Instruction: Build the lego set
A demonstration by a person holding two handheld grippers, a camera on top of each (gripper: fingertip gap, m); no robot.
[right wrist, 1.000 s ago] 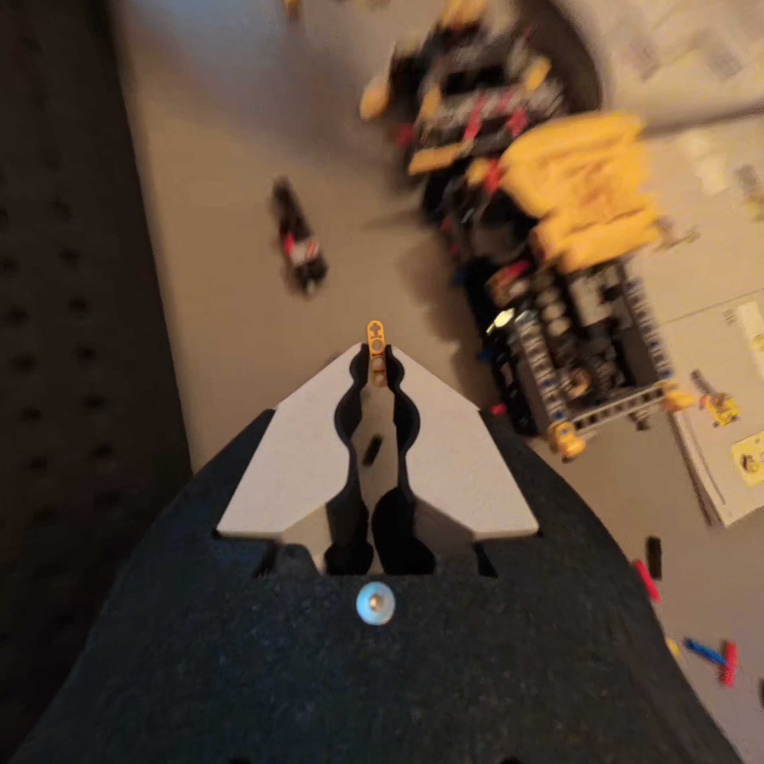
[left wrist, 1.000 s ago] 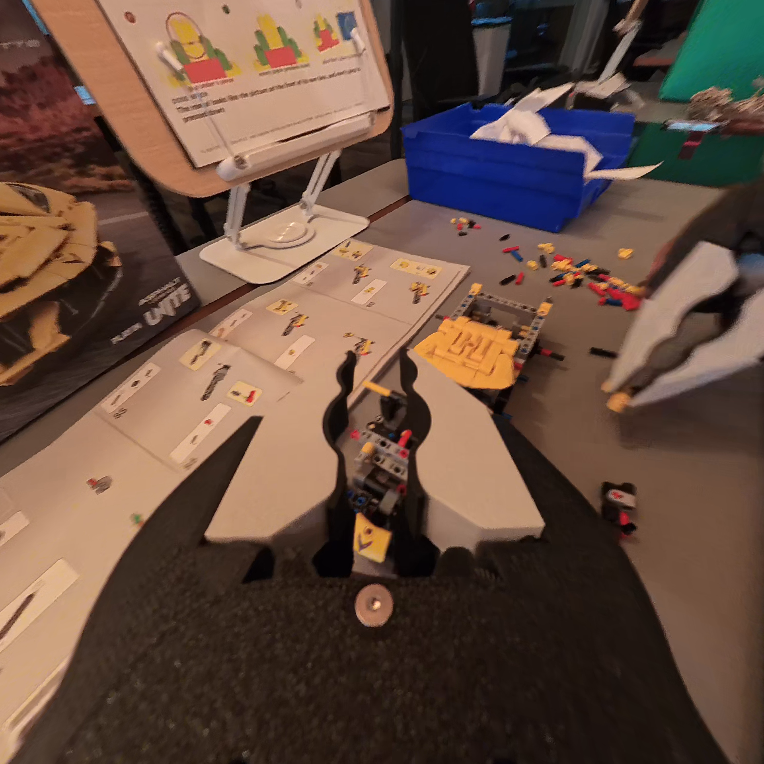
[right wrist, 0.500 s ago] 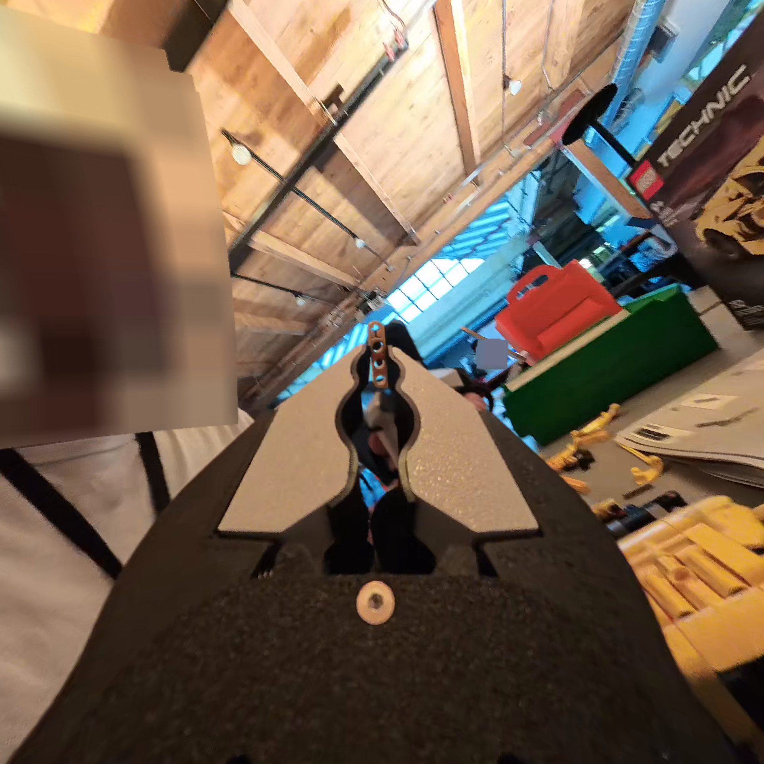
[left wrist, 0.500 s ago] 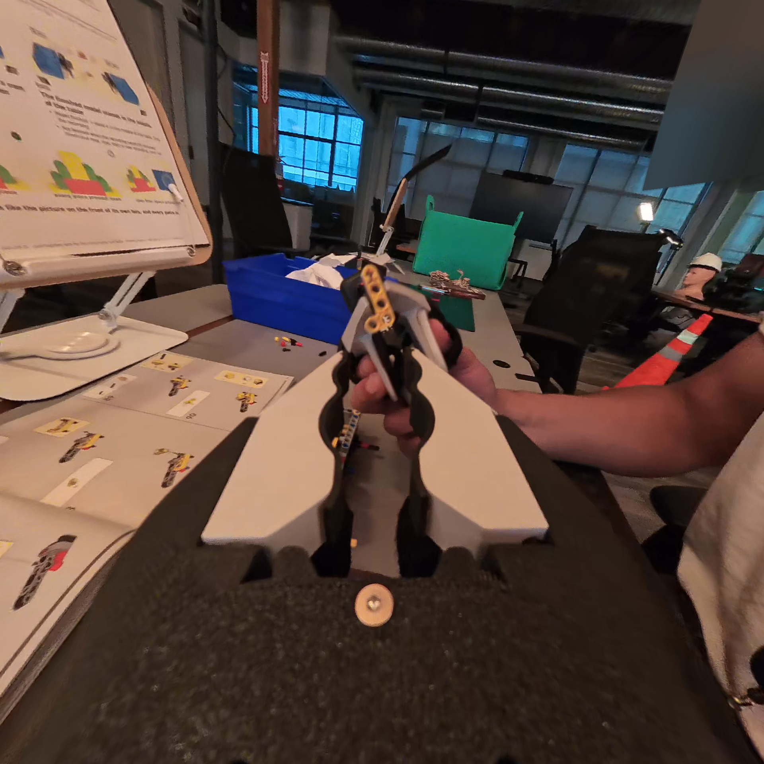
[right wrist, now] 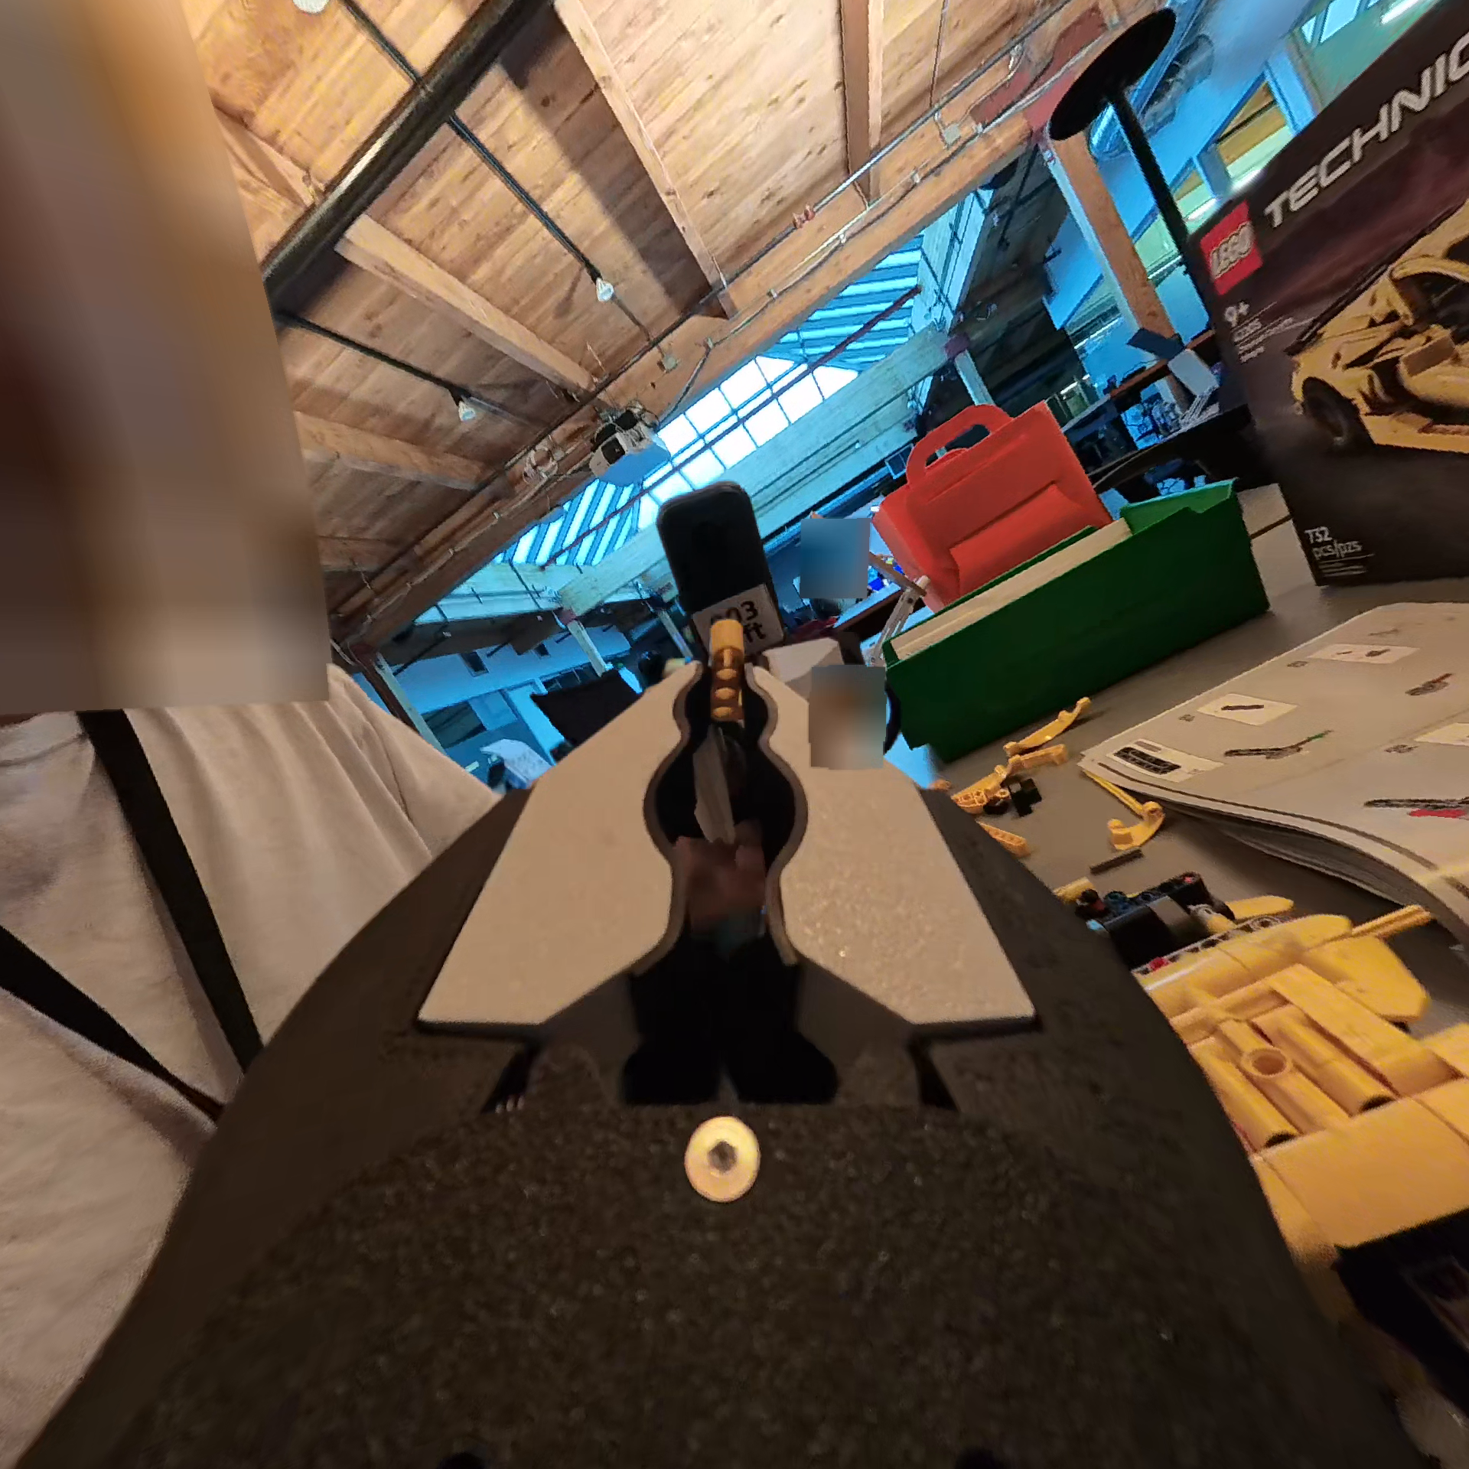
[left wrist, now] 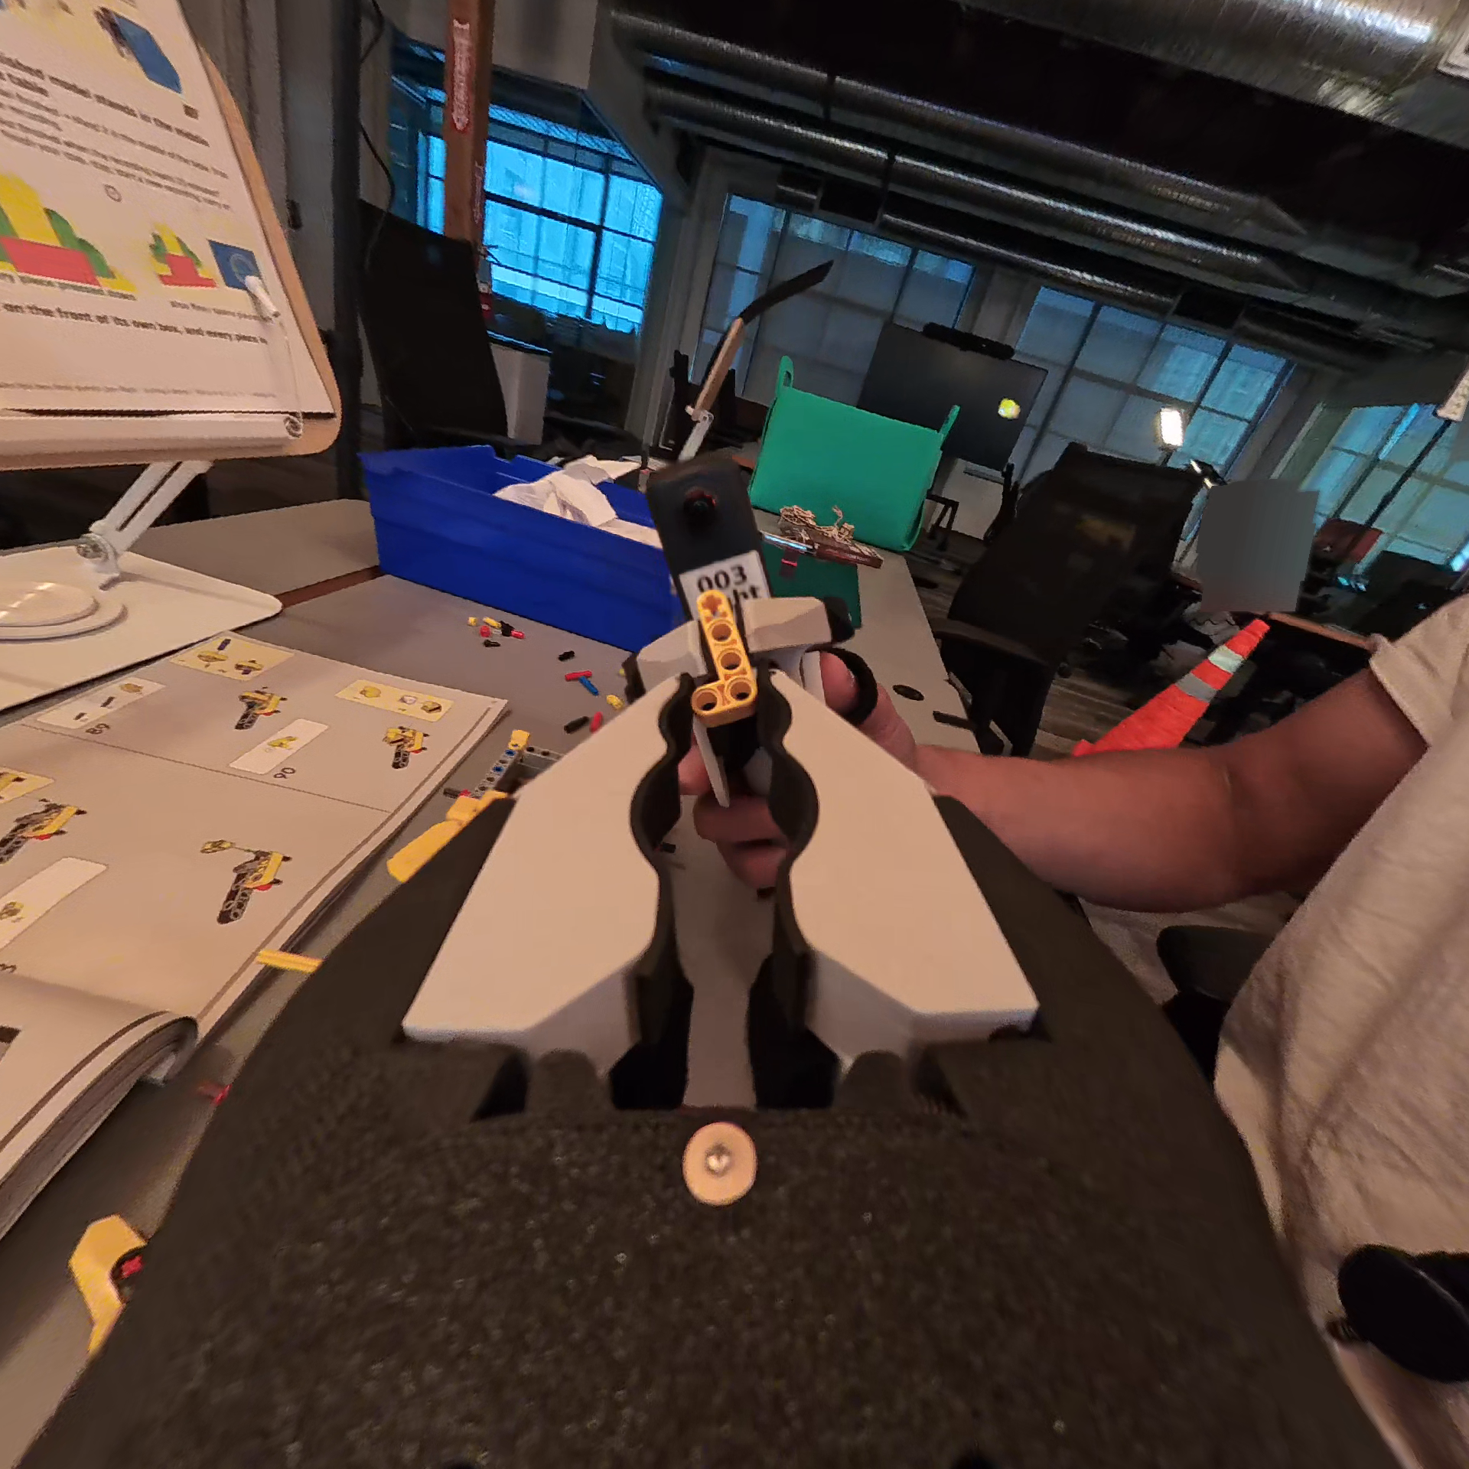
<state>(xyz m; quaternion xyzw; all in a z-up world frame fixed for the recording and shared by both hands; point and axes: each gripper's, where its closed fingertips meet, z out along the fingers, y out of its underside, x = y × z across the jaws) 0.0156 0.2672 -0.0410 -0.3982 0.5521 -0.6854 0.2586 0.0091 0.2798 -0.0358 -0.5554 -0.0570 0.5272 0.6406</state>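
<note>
Both claws are raised off the table, tips facing each other. My right claw [right wrist: 725, 676] pinches a yellow L-shaped plastic beam with round holes [right wrist: 726, 672] at its tips. My left claw [left wrist: 725, 699] is pressed together around the beam's short foot [left wrist: 722, 666]. The yellow partly built car [right wrist: 1304, 1057] lies below, right of my right claw, and the open instruction booklet [left wrist: 238, 803] lies left of my left claw.

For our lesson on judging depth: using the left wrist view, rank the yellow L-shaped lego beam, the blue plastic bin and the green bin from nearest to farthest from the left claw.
1. Yellow L-shaped lego beam: at the tips of the left claw.
2. Blue plastic bin: on the table, ahead and left.
3. Green bin: behind the blue one, ahead and slightly right.
</note>
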